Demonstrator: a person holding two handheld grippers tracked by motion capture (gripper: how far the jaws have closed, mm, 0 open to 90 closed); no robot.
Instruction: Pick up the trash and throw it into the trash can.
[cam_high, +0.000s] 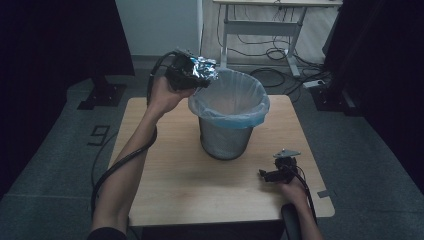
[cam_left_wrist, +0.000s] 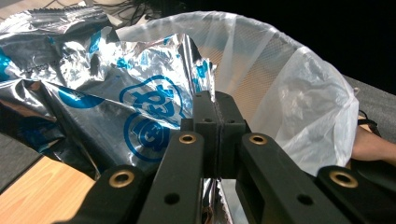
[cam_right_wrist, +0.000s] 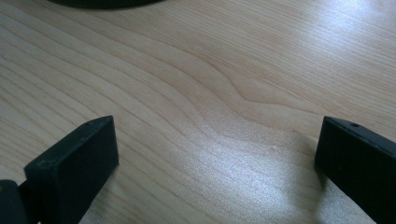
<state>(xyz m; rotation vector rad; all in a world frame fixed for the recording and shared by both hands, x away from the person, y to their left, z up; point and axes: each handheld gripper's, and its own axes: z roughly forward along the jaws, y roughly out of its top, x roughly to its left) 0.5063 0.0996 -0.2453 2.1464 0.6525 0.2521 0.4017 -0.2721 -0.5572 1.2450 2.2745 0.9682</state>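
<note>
High view: the left gripper (cam_high: 192, 72) is raised at the far-left rim of the wire waste bin (cam_high: 226, 140), its jaws clamped on a crumpled silver foil wrapper (cam_high: 204, 67) that hangs just over the edge of the bin's translucent liner bag (cam_high: 250, 115). The bin stands upright near the middle of the wooden worktop (cam_high: 175, 185). The right gripper (cam_high: 272, 175) rests low over the near-right part of the worktop, well apart from the bin. Left gripper view shows the two black pads (cam_left_wrist: 205, 121) pressed together on the wrapper (cam_left_wrist: 116, 107), whose foil carries blue printing, with the liner's mouth (cam_left_wrist: 299, 88) right behind it. Right gripper view shows its jaws standing wide apart over bare wood (cam_right_wrist: 219, 107), nothing between them.
</note>
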